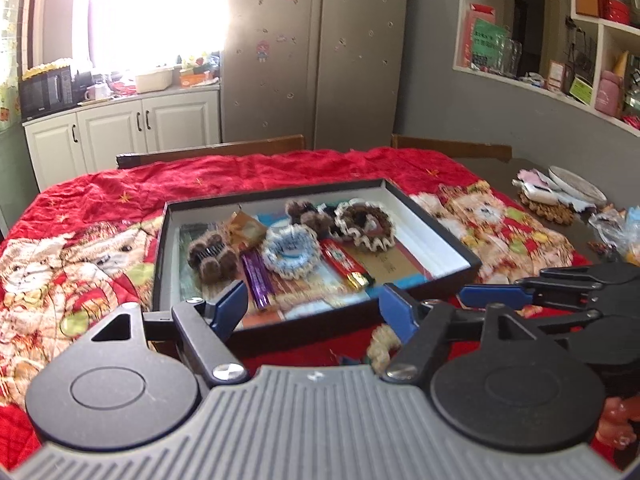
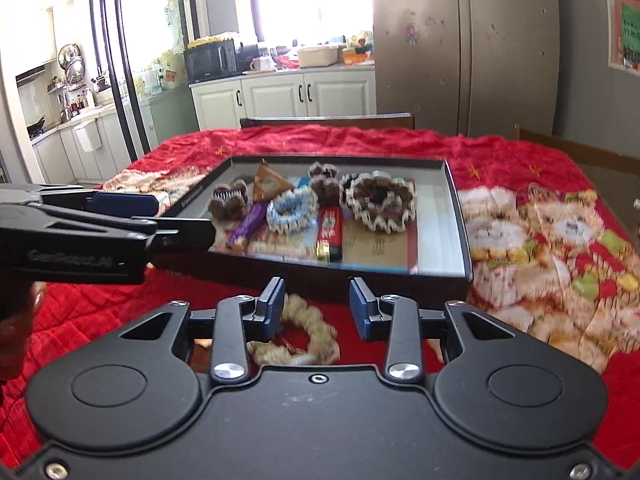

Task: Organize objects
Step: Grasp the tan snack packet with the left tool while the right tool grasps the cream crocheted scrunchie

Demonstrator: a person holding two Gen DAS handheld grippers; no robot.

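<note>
A black shallow box [image 1: 436, 224] [image 2: 460, 216] lies on the red bear-print cloth [image 1: 100, 200]. It holds a blue-white scrunchie [image 1: 290, 250] [image 2: 290, 210], a brown-white scrunchie [image 1: 366, 224] [image 2: 380, 200], a furry brown clip [image 1: 210, 256], a purple bar [image 1: 258, 280] and a red bar [image 1: 344, 262] [image 2: 330, 232]. A beige scrunchie [image 1: 384, 344] [image 2: 316, 336] rests on the cloth before the box's near wall. My left gripper [image 1: 316, 308] [image 2: 176, 216] stands wide open over the near wall, holding nothing. My right gripper [image 2: 318, 304] [image 1: 460, 294] hovers just above the beige scrunchie with a narrow gap; its pads do not press it.
Two wooden chair backs [image 1: 212, 150] stand at the table's far edge. A plate [image 1: 576, 184], a woven coaster [image 1: 548, 208] and plastic bags [image 1: 616, 228] crowd the right side. A pink figure [image 1: 616, 420] sits near right. A person's hand [image 2: 16, 320] holds the left gripper.
</note>
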